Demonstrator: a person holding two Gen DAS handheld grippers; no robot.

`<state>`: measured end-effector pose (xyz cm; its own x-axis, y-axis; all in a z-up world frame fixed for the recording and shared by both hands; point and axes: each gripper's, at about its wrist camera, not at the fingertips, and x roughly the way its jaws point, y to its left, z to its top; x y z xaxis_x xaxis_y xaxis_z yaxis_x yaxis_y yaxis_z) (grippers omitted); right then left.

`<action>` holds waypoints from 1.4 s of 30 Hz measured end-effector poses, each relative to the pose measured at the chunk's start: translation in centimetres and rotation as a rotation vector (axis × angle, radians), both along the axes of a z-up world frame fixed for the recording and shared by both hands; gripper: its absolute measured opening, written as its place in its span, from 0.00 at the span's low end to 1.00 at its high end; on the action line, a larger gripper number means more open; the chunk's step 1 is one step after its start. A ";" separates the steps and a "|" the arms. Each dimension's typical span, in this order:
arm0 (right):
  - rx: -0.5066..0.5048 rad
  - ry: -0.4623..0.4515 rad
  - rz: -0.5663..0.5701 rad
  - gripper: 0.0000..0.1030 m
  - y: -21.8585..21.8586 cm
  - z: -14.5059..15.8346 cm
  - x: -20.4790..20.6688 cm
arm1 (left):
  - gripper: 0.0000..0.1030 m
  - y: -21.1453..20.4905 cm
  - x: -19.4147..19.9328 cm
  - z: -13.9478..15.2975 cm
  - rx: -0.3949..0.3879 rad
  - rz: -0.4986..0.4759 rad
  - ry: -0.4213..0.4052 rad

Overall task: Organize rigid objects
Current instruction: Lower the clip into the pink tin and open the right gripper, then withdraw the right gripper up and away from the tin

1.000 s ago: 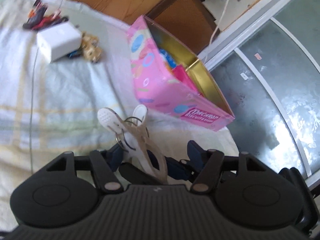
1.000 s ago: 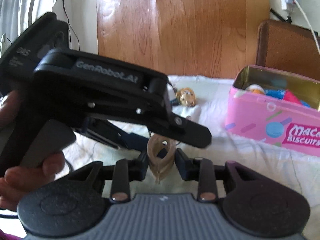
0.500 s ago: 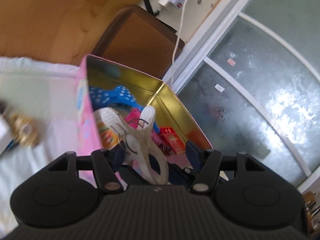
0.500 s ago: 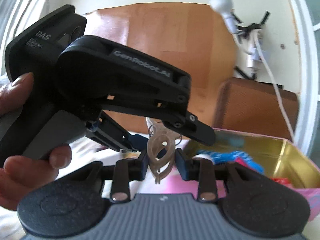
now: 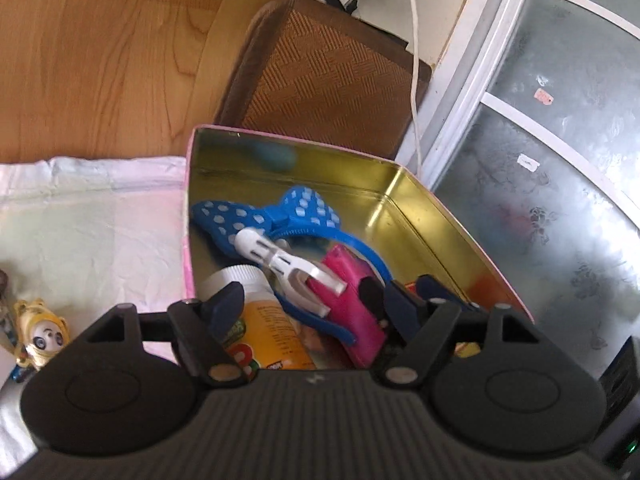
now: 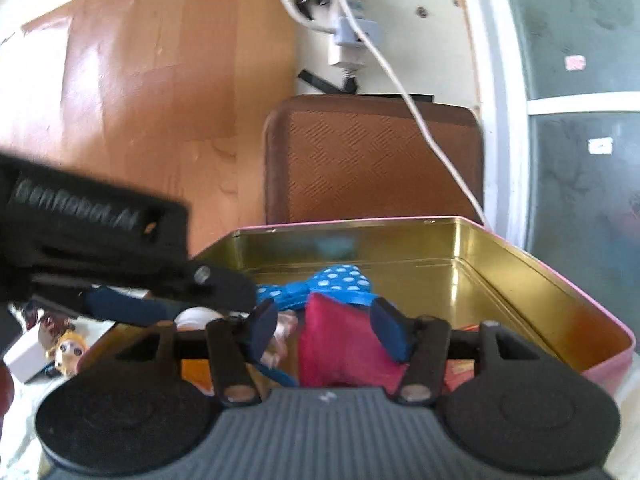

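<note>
A pink biscuit tin (image 5: pixel 440 216) with a gold inside stands open on the cloth; it also shows in the right wrist view (image 6: pixel 520 264). In it lie a blue dotted bow headband (image 5: pixel 256 220), a pink object (image 5: pixel 352 280), an orange-labelled bottle (image 5: pixel 264 320) and a white clothes peg (image 5: pixel 288 268). My left gripper (image 5: pixel 316 300) is open above the tin, the peg lying loose below it. My right gripper (image 6: pixel 328 324) is open and empty over the tin, with the left gripper's body (image 6: pixel 100 240) at its left.
A small yellow doll figure (image 5: pixel 38 330) and a white box (image 6: pixel 24 356) lie on the pale cloth (image 5: pixel 80 232) left of the tin. A brown woven cushion (image 5: pixel 320 76), a white cable and frosted glass doors (image 5: pixel 560 200) stand behind.
Both grippers moved over the tin and opened. The white peg dropped from the left gripper and the beige peg left the right gripper.
</note>
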<state>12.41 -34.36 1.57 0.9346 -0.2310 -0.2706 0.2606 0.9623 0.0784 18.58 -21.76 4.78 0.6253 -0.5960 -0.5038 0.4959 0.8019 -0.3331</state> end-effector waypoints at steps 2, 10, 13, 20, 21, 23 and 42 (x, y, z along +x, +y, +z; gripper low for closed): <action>0.001 -0.011 -0.002 0.52 0.0 0.0 -0.3 | 0.77 0.6 -0.5 0.3 -0.010 0.009 -0.008; 0.051 -0.078 0.029 0.52 1.9 0.8 -5.4 | 0.77 3.9 -4.6 2.5 0.071 0.090 -0.143; 0.047 -0.100 0.043 0.52 2.6 1.0 -6.9 | 0.77 5.7 -5.8 2.3 0.103 0.123 -0.164; 0.044 -0.091 0.087 0.52 5.8 0.8 -8.6 | 0.77 9.8 -7.5 0.4 0.152 0.193 -0.156; 0.042 -0.089 0.093 0.52 6.3 0.8 -8.7 | 0.77 10.3 -7.7 0.1 0.159 0.205 -0.155; 0.035 -0.082 0.102 0.52 7.2 0.7 -8.8 | 0.77 11.1 -8.1 -0.3 0.176 0.226 -0.159; 0.071 -0.028 0.062 0.53 8.3 -0.3 -8.6 | 0.77 13.5 -8.1 -4.6 0.211 0.291 -0.141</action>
